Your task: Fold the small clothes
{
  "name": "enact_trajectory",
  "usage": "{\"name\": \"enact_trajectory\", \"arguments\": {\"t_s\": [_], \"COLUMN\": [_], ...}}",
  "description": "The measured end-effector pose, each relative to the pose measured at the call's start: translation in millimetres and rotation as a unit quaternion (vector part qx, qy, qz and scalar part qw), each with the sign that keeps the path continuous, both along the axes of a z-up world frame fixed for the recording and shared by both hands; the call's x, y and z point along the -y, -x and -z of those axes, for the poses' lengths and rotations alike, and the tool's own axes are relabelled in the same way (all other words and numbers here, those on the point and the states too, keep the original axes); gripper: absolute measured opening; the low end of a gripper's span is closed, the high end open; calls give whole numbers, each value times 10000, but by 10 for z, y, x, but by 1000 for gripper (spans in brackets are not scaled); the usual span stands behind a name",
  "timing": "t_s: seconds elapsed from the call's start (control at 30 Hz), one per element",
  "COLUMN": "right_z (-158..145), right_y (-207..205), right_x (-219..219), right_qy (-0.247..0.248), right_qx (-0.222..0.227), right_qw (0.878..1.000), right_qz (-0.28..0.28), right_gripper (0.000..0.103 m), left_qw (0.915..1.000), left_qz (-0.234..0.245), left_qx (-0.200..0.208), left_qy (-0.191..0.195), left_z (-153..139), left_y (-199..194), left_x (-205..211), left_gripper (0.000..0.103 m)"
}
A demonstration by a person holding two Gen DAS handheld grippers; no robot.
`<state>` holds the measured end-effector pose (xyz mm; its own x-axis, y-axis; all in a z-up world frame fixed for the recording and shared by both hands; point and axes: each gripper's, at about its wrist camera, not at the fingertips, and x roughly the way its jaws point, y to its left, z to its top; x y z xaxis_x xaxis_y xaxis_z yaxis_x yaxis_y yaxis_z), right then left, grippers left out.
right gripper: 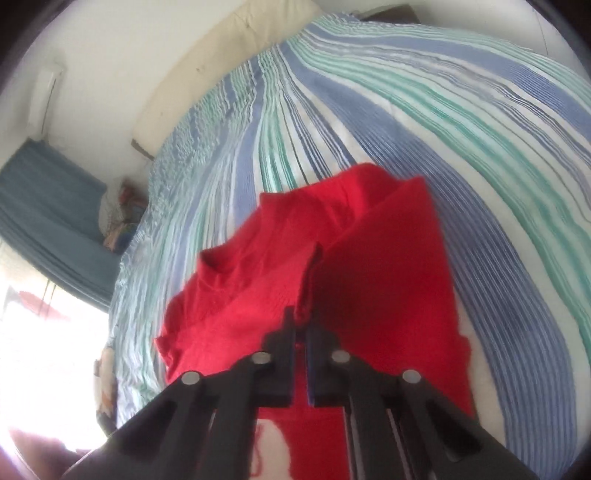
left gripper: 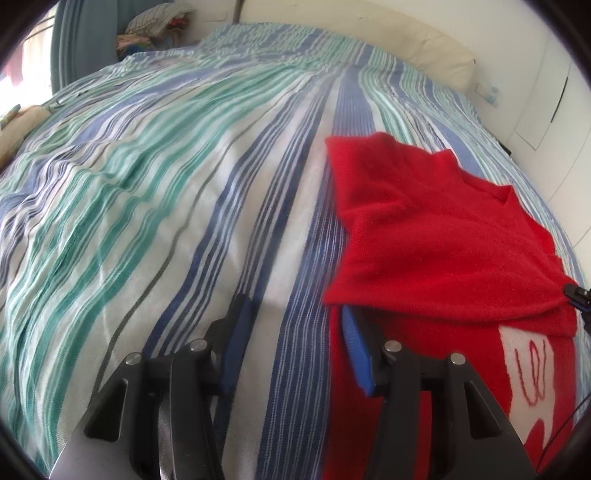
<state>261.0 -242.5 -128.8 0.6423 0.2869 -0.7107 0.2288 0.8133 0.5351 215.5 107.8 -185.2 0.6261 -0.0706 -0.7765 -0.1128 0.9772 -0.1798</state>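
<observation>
A small red sweater (left gripper: 436,236) lies at the right of the striped bedspread (left gripper: 155,192), its upper part folded over the lower. A white patch with red writing (left gripper: 528,373) shows on the lower layer. My left gripper (left gripper: 295,306) is open at the sweater's left edge. Its right pad (left gripper: 356,347) lies against the red cloth, with the tip under the folded layer, and its left pad is over bare bedspread. My right gripper (right gripper: 301,314) is shut on a raised ridge of the red sweater (right gripper: 388,266). Its tip (left gripper: 576,295) also shows in the left wrist view, pinching the fold's right edge.
A cream headboard cushion (left gripper: 424,40) runs along the far side of the bed. A heap of clothes (left gripper: 155,26) sits at the far left corner beside a blue curtain (right gripper: 48,206). White cupboard doors (left gripper: 554,96) stand to the right. The bedspread's left half carries only wrinkles.
</observation>
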Motion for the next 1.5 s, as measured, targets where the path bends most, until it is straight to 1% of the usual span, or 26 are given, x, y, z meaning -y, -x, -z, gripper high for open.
{"name": "enact_trajectory", "arguments": {"t_s": [0.03, 0.1, 0.2, 0.23, 0.3, 0.37, 0.43, 0.5, 0.6, 0.63, 0.7, 0.73, 0.77, 0.83, 0.9, 0.93, 1.0, 1.07, 1.1, 1.13, 1.17, 1.23, 1.3, 1.4, 1.47, 1.5], "right_z": [73, 222, 309, 305, 240, 123, 0, -86, -146, -155, -150, -126, -78, 83, 313, 424, 448, 311, 196, 73, -37, -185, -263, -290, -212, -128], "right_y": [-6, -13, 41, 51, 120, 234, 402, 606, 965, 1111, 1427, 1599, 1760, 2052, 2294, 2388, 2563, 2664, 2680, 2668, 2619, 2532, 2349, 2023, 1796, 1704], "right_x": [25, 58, 126, 142, 211, 285, 376, 426, 329, 265, 105, 16, -76, -221, -305, -346, -352, -321, -282, -225, -154, 46, 291, 665, 930, 1038], "right_qy": [103, 77, 0, -59, -116, -32, 220, 545, 1034, 1125, 1289, 1384, 1459, 1616, 1787, 1957, 2149, 2242, 2343, 2424, 2487, 2618, 2722, 2837, 3004, 3050], "right_qx": [-176, -413, -441, -417, -357, -250, -219, -264, -333, -318, -263, -237, -215, -258, -469, -540, -312, 24, 286, 542, 755, 1017, 1105, 1043, 854, 759], "right_qw": [9998, 9991, 9990, 9991, 9993, 9996, 9990, 9962, 9850, 9800, 9682, 9621, 9566, 9482, 9417, 9381, 9391, 9428, 9446, 9462, 9477, 9494, 9506, 9522, 9499, 9493], "right_qz": [13, 13, 70, 58, 34, -103, -308, -618, -1342, -1609, -2130, -2336, -2514, -2723, -2812, -2808, -2663, -2465, -2282, -2075, -1852, -1405, -1007, -445, -96, 32], "right_gripper": [4, 4, 5, 12, 20, 29, 33, 34, 34, 34, 35, 39, 43, 43, 43, 44, 44, 43, 44, 45, 52, 61, 61, 62, 64, 64], "left_qw": [10000, 10000, 9996, 9992, 9984, 9978, 9970, 9956, 9892, 9861, 9789, 9749, 9717, 9691, 9666, 9684, 9766, 9860, 9896, 9921, 9938, 9958, 9954, 9915, 9913, 9911], "left_qz": [4, 23, 129, 191, 296, 380, 531, 771, 1352, 1537, 1838, 1948, 2004, 2013, 2042, 1994, 1828, 1510, 1311, 1138, 982, 693, 439, -18, -204, -271], "left_qx": [-13, -56, -188, -243, -325, -401, -462, -454, -488, -541, -796, -980, -1113, -998, -1007, -1004, -811, -421, -230, -90, -2, 180, 306, 152, -228, -582], "left_qy": [-6, -50, -181, -242, -354, -372, -327, -272, -284, -326, -413, -456, -570, -1021, -1176, -1109, -787, -575, -540, -519, -512, -565, -792, -1289, -1282, -1170], "left_z": [-1, -9, -67, -99, -170, -246, -329, -428, -512, -503, -407, -328, -254, -221, -272, -327, -470, -623, -678, -712, -727, -748, -726, -569, -332, -143], "left_y": [-1, 0, 13, 36, 135, 284, 460, 666, 988, 1089, 1281, 1364, 1446, 1614, 1692, 1710, 1726, 1684, 1621, 1527, 1416, 1148, 848, 344, 104, 13], "left_x": [1, 12, 27, 27, 13, -21, -31, 35, 293, 401, 605, 689, 760, 862, 894, 869, 739, 549, 453, 364, 276, 103, -48, -232, -417, -511], "left_gripper": [53, 53, 55, 57, 62, 63, 63, 63, 68, 72, 75, 75, 75, 77, 78, 78, 78, 89, 92, 93, 93, 93, 93, 93, 93, 95]}}
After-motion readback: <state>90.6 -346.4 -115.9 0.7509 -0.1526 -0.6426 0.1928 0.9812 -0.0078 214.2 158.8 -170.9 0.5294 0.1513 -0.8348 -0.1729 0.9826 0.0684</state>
